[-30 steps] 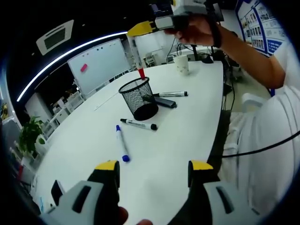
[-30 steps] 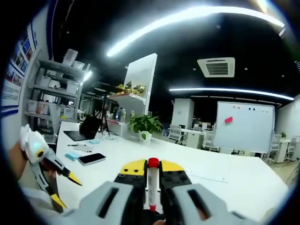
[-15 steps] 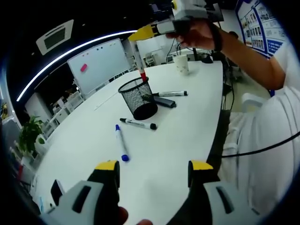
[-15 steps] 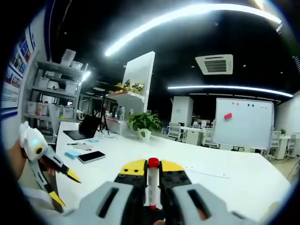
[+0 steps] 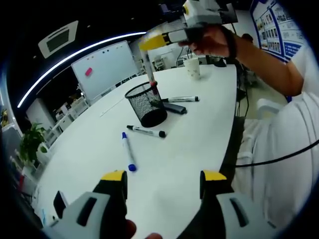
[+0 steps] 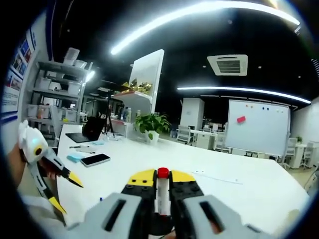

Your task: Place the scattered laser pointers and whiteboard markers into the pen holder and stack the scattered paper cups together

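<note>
A black mesh pen holder (image 5: 146, 103) stands mid-table in the left gripper view. Above it my right gripper (image 5: 151, 43) is shut on a red-capped whiteboard marker (image 5: 149, 68), held upright with its red end at the holder's rim. The same marker (image 6: 162, 191) is pinched between the shut right gripper (image 6: 162, 175). On the table lie a blue marker (image 5: 127, 151), a black marker (image 5: 147, 132), another black marker (image 5: 181, 99) and a dark laser pointer (image 5: 174, 108). A paper cup (image 5: 192, 68) stands at the far end. My left gripper (image 5: 164, 178) hovers open and empty near the table's front.
A person's arm (image 5: 259, 55) reaches over the right side of the white table (image 5: 199, 144). A phone (image 6: 94, 159), a laptop (image 6: 84, 135) and a potted plant (image 6: 149, 124) sit further along the table. A whiteboard (image 5: 107, 69) stands behind it. The left gripper (image 6: 64, 191) shows open.
My right gripper has lowered the red-capped marker, bringing its red end down to the holder's rim. The left gripper has stayed put.
</note>
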Available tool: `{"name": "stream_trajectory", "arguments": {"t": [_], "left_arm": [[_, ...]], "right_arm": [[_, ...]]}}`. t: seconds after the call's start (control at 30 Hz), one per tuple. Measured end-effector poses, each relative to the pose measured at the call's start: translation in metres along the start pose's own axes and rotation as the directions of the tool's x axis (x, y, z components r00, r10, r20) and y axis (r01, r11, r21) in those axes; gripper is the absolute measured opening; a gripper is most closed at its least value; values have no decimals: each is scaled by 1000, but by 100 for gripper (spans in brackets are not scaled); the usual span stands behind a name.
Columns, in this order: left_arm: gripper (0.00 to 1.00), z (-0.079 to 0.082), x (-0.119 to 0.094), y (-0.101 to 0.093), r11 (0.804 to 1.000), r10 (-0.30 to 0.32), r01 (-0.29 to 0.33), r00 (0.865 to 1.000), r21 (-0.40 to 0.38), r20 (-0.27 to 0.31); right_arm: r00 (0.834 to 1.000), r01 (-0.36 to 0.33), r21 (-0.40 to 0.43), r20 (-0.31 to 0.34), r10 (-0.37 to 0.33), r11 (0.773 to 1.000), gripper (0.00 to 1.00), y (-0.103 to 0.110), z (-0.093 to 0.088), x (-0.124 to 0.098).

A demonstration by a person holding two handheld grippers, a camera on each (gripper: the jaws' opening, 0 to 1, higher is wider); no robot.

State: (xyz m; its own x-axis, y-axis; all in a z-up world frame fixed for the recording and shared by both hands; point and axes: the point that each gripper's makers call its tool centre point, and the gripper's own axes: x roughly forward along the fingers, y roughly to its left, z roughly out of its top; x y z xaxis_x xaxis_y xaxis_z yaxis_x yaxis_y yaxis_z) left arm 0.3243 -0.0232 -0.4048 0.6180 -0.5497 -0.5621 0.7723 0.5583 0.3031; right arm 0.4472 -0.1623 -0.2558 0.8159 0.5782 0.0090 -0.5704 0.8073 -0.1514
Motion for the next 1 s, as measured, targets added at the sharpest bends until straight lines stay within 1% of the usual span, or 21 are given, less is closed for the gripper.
{"name": "stream_trajectory", "arguments": {"t": [0.13,0.23,0.3,0.47,0.67,0.8,1.0], "left_arm": [[59,0,-1,0,1000,1,-1,1000,0,1],[59,0,-1,1,1000,3,-3,1000,-2,1],[59,-1,0,0,1000,-1,1,1000,-1,0],[59,-1,1,0,1000,-3,3,1000,0,-2],[59,1,0,-2,1000,-6,6,1000,5,3],[59,0,0,-1,1000,-1,1,1000,3,1],[59,1,0,-1,1000,-3,3,1000,5,2]], "right_arm": [[1000,0,2,-13,0,1000,10,1,-5,0],[1000,-5,2,-18,5,1000,10,10,-6,-3],[1000,-5,4,-21,5,1000,10,3,-8,1],[1000,-3,8,-31,3,1000,10,4,-11,-1],[999,-2,11,-55,3,1000,10,6,-20,-2],[998,-6,11,-64,7,1000,10,2,-22,3],[997,-6,13,-77,7,1000,11,1,-28,4]]}}
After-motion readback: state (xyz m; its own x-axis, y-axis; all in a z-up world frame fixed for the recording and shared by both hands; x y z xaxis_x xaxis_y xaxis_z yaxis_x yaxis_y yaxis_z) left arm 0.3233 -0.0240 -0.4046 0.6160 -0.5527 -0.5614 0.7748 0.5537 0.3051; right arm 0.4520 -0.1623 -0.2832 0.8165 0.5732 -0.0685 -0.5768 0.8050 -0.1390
